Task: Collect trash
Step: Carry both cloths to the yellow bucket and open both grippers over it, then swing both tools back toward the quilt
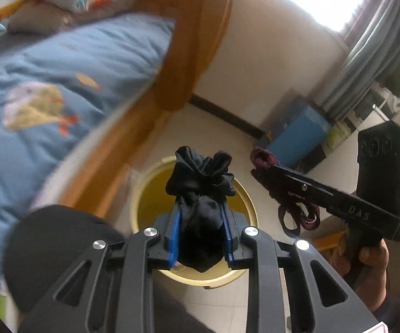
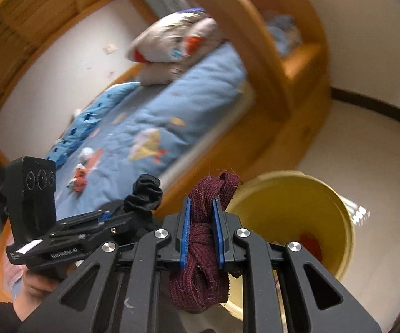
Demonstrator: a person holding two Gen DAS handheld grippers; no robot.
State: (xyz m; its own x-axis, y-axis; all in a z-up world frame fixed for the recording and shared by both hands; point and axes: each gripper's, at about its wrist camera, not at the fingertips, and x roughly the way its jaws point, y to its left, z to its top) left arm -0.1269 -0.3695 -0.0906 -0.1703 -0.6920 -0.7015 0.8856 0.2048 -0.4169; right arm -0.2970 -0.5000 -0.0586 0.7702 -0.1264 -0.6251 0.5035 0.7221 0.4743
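Observation:
My left gripper (image 1: 201, 208) is shut on a crumpled black cloth (image 1: 200, 177) and holds it right above the open yellow bin (image 1: 144, 194) on the floor. My right gripper (image 2: 202, 208) is shut on a knotted maroon woven band (image 2: 200, 238); the yellow bin (image 2: 338, 213) is just below and to its right, with a red scrap (image 2: 312, 242) inside. In the left wrist view the right gripper (image 1: 258, 172) shows to the right with the maroon band (image 1: 288, 208) hanging from it. In the right wrist view the left gripper (image 2: 127, 208) shows at left with the black cloth (image 2: 144, 194).
A wooden bunk bed (image 1: 188, 55) with a blue quilt (image 1: 61, 77) and a pillow (image 2: 172, 47) stands at the left. Small scraps (image 2: 80, 180) lie on the quilt. A blue box (image 1: 297, 133) sits by the wall under a grey curtain (image 1: 372, 63). The floor is pale tile.

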